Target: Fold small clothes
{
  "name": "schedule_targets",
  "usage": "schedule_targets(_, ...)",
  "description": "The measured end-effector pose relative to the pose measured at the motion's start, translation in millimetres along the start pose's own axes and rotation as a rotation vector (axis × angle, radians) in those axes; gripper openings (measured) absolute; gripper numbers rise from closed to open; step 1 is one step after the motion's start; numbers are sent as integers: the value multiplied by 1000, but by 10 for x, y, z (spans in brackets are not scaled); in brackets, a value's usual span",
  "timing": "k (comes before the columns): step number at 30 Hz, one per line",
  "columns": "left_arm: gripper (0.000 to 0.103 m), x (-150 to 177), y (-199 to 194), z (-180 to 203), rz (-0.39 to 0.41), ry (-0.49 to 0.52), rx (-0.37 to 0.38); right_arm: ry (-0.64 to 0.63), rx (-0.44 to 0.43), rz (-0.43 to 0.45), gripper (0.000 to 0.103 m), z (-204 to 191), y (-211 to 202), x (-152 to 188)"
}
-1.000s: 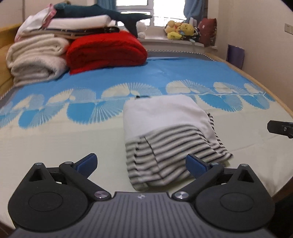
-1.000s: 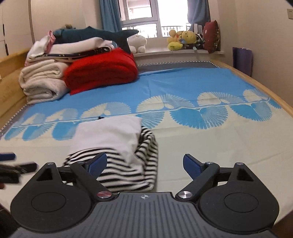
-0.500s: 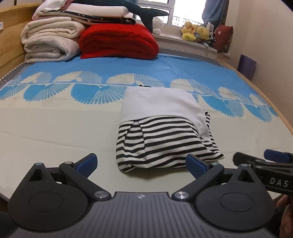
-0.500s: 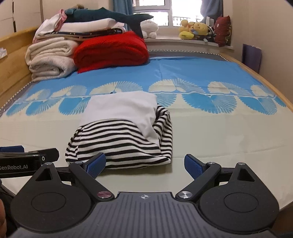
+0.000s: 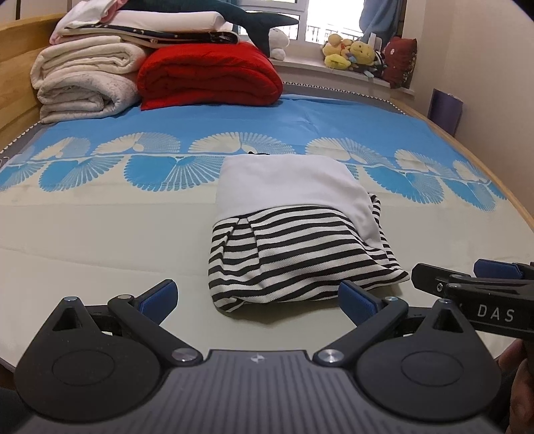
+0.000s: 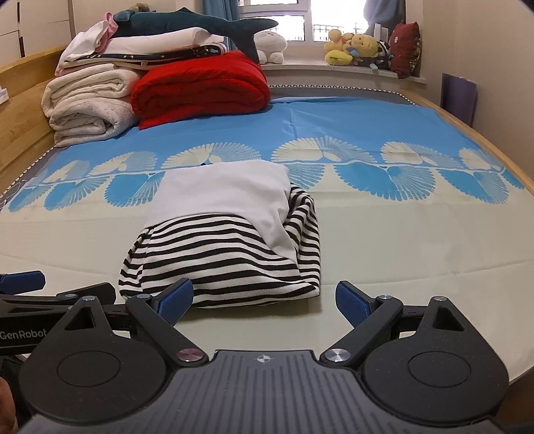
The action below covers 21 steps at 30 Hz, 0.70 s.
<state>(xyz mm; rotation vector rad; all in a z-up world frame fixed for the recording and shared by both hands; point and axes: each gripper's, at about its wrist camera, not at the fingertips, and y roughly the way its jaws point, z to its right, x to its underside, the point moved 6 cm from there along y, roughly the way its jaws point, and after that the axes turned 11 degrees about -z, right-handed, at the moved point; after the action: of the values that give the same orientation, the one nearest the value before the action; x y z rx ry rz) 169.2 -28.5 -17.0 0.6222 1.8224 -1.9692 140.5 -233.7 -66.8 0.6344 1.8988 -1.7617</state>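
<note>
A small folded garment [image 5: 293, 227] [image 6: 230, 233], white on its far half and black-and-white striped on its near half, lies flat on the bed. My left gripper [image 5: 257, 297] hovers open just short of its near hem, nothing between the fingers. My right gripper [image 6: 265, 300] is also open and empty, level with the hem's right corner. In the left wrist view the right gripper [image 5: 467, 283] shows at the right edge; in the right wrist view the left gripper [image 6: 40, 293] shows at the left edge. Both are clear of the cloth.
The bed sheet [image 5: 100, 233] is cream with a blue fan pattern. At the far left stand folded white blankets [image 5: 83, 83], a red blanket [image 5: 207, 76] and a plush shark [image 6: 187, 23]. Plush toys [image 6: 360, 46] line the windowsill. A wooden bed rim [image 5: 494, 173] runs on the right.
Both grippers have pulled back toward the near edge of the bed and away from the garment, staying open. The folded garment lies unmoved.
</note>
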Motion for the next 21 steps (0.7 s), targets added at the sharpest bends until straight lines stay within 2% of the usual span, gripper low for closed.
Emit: schedule_targets(21,102,0,4,-9,0,-3,4,1,0,1,91,-1,-1,0)
